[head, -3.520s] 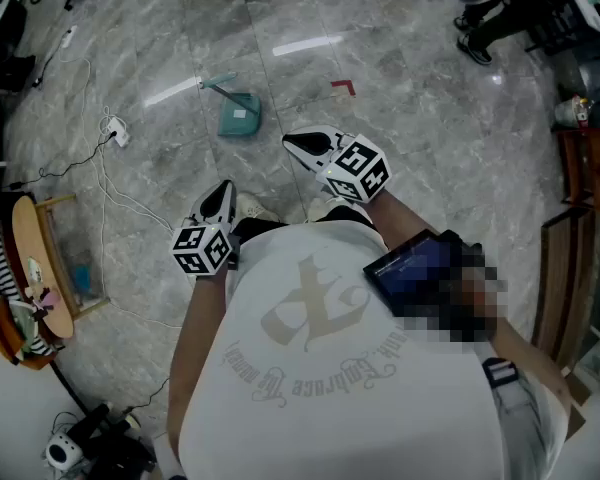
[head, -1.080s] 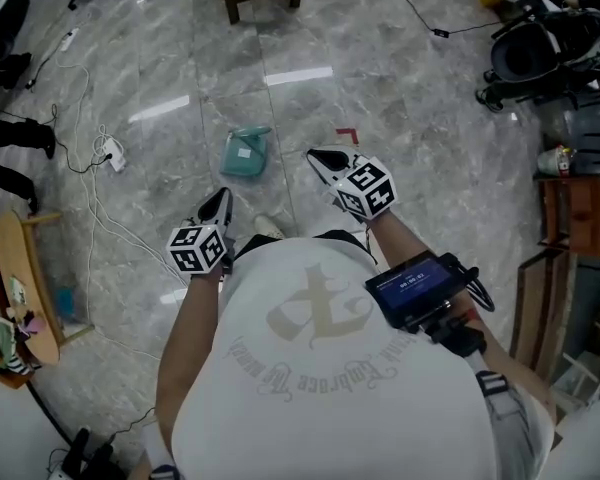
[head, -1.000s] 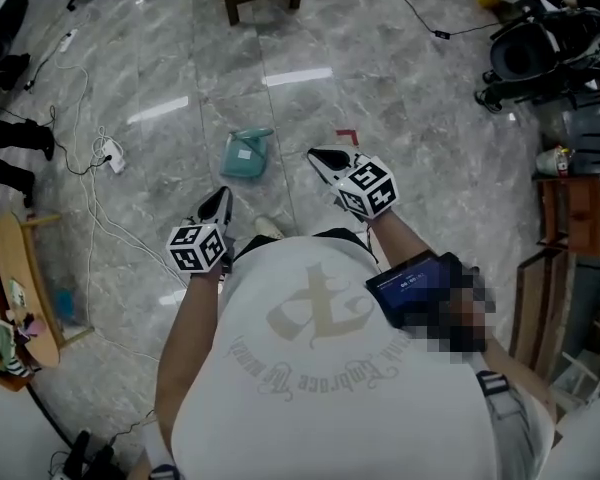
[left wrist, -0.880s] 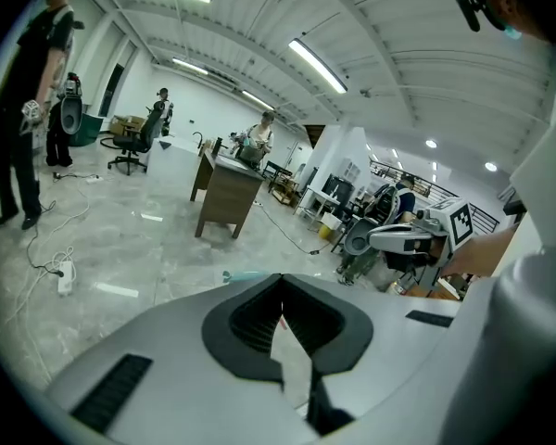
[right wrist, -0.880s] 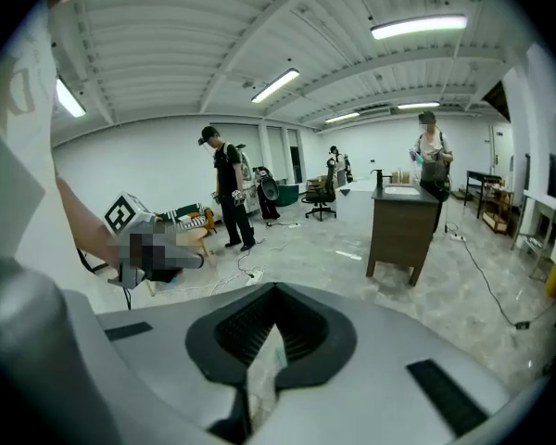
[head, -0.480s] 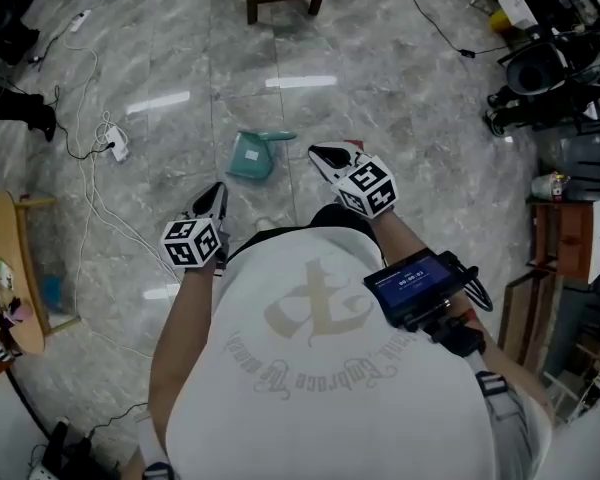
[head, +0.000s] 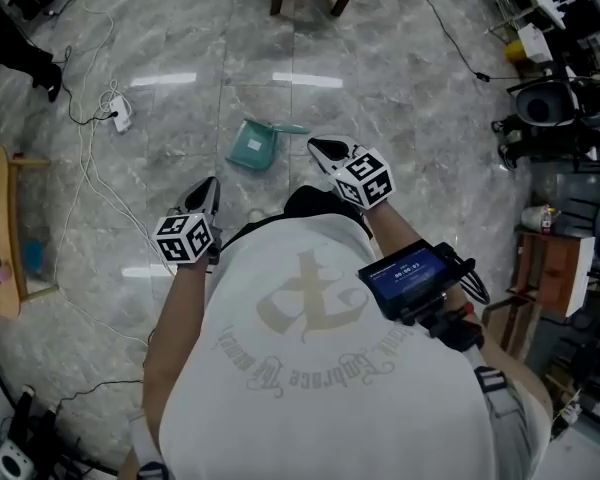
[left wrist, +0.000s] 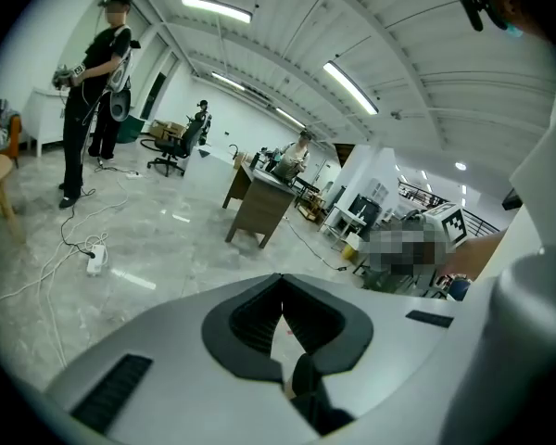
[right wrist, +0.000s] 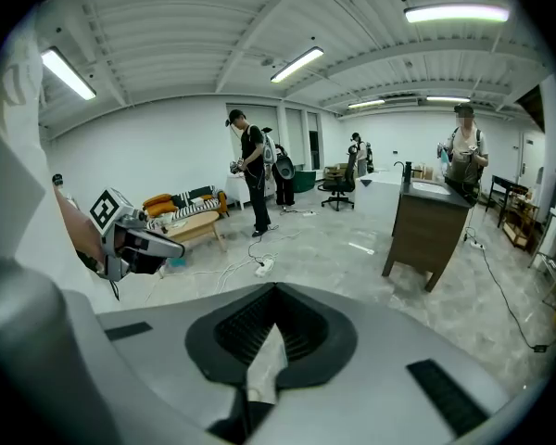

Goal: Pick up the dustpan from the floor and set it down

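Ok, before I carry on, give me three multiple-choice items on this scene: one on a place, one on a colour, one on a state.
1. Where is the dustpan?
A. On the floor
B. On a shelf
C. Hanging on a wall

2. What colour is it?
A. Red
B. Teal
C. Yellow

3. How does the right claw stand?
A. Wide open
B. Shut on the dustpan
C. Shut, holding nothing

Answers:
1 A: the head view shows it lying on the marble.
2 B: its pan is plainly teal.
3 C: the right gripper view shows the jaws together with nothing gripped.
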`<state>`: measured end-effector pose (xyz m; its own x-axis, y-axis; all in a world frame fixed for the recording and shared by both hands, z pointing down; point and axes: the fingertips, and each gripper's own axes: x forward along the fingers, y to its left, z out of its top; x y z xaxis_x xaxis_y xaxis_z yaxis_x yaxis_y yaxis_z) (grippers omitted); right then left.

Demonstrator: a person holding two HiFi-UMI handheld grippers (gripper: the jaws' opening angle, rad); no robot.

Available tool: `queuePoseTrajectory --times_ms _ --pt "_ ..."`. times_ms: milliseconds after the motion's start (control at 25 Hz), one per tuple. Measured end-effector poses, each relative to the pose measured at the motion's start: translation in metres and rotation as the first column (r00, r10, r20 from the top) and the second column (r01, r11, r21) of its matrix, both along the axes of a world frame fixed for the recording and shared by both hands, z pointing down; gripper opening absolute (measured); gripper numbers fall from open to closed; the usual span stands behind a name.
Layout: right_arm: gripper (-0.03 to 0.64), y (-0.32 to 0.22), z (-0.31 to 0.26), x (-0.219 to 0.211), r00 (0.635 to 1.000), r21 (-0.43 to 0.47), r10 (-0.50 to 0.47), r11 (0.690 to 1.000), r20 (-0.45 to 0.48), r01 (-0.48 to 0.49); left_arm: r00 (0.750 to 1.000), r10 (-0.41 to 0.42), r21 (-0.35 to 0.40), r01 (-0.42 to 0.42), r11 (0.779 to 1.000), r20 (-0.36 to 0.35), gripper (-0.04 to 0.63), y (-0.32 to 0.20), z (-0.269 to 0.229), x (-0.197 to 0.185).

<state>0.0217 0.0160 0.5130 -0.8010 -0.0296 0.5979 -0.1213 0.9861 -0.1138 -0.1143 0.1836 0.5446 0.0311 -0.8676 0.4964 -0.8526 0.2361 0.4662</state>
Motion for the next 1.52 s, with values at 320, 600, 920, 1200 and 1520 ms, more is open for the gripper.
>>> queuePoseTrajectory --times_ms 320,600,920,1200,1520 --pt "0.017 -0.019 0.019 -0.041 0.995 -0.032 -0.095 0.995 -0.028 0.094 0.994 -0.111 -0.004 0.111 0.994 0.012 0.012 0.000 -0.002 -0.028" --pt "0.018 -0.018 0.044 -0.066 0.979 -0.032 -0.194 0.981 -0.068 0.193 0.975 -0.218 -0.019 0.219 0.976 0.044 0.012 0.027 -0.003 -0.029" --pt "0.020 -0.043 0.096 -0.096 0.928 -0.069 -0.313 0.950 -0.202 0.305 0.935 -0.354 -0.074 0.355 0.932 0.019 0.012 0.028 0.008 -0.044" --pt "0.087 -0.040 0.143 -0.102 0.841 -0.112 -0.431 0.901 -0.328 0.419 0.898 -0.439 -0.093 0.438 0.894 0.010 0.012 0.030 0.011 -0.044" --pt "0.161 -0.031 0.189 -0.104 0.728 -0.160 -0.530 0.841 -0.434 0.517 0.840 -0.543 -0.143 0.539 0.830 0.012 0.012 0.055 0.014 -0.036"
